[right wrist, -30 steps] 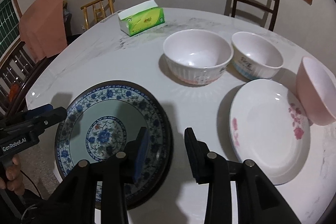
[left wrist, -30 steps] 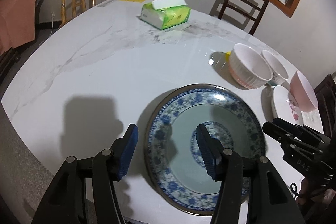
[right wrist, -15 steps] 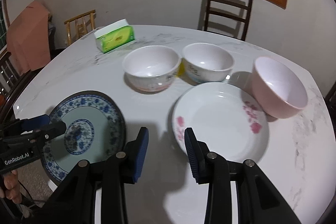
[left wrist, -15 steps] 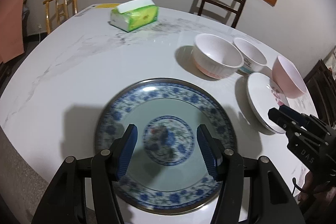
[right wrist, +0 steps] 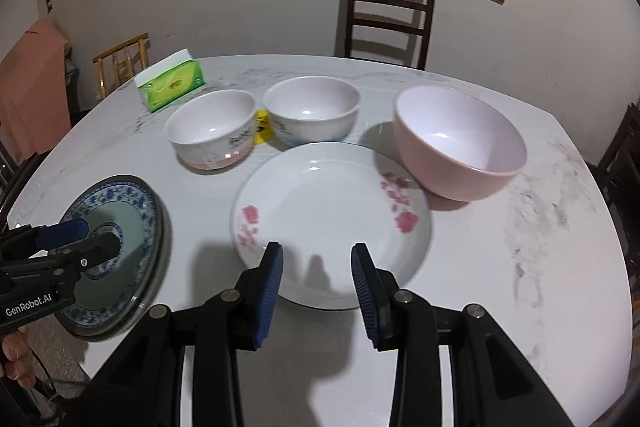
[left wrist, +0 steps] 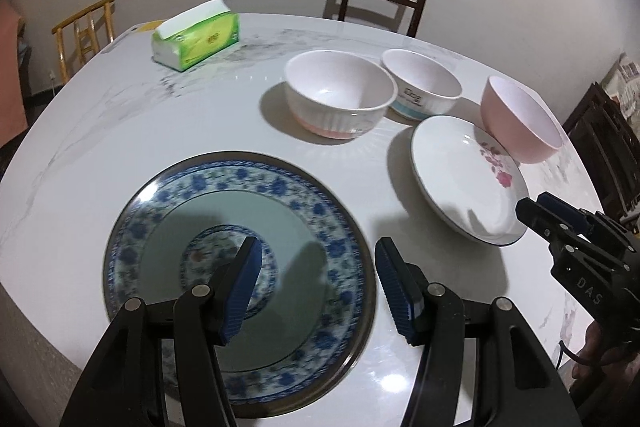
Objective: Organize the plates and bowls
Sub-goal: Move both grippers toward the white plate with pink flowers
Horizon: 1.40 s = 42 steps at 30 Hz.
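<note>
Two plates and three bowls sit on the marble table (left wrist: 120, 131): a blue-patterned plate (left wrist: 240, 187) near the front edge, a white floral plate (right wrist: 332, 203), and behind them a ribbed white bowl (left wrist: 340, 95), a second white bowl (right wrist: 312, 111) and a pink bowl (right wrist: 460, 143) (its base touching the floral plate's rim, it seems). A green tissue box (left wrist: 196, 39) lies farther back.

The left gripper (left wrist: 318, 283) hangs spread over the blue plate's right side, empty. The right gripper (right wrist: 316, 283), also parted and empty, hovers at the floral plate's near rim.

Only the right view shows a yellow scrap (right wrist: 262, 127) between the two white bowls.
</note>
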{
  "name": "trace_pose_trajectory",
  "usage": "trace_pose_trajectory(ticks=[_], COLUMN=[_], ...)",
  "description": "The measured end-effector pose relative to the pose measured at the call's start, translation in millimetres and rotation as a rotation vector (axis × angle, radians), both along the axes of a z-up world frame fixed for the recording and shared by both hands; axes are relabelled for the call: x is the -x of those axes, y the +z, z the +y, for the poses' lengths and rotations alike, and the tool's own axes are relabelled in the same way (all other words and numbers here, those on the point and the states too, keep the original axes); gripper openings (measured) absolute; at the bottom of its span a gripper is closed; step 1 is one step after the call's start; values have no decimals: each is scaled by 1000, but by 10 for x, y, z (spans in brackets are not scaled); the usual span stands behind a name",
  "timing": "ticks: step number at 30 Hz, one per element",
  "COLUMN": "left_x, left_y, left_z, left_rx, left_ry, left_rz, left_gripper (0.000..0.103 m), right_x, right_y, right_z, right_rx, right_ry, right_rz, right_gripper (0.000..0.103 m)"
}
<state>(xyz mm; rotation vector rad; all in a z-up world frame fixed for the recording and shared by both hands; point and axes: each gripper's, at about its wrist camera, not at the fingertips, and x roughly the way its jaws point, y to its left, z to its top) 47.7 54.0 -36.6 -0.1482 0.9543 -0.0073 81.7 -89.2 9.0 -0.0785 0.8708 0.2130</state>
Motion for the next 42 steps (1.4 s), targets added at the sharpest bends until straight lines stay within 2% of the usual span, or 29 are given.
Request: trace_pose_trajectory(ticks=[11,15,26,31,42], left_x=[-191,-277,-543,-706,-960], left_y=[-54,-87,-140,-167,-321], left_z=[-328,-391,-495,-570,-694], left_rx=[-22,-21,59,92,108], left_ry=[-41,-52,-77,-93,-106], left_rz=[5,13,13,29,75], left_gripper=[55,55,52,50,36], right_x=[-77,-138,-399,-550,-825], right_y=[-108,-164,-361,-464,-599], right_z=[-376,-554,-958,-984,-937], right_rx=[-2,-75,-258,-259,-252], right_ry=[-55,-57,-78,-87,-71], right_rz=[8,39,113,136,156], right_gripper=[36,36,36,36,35])
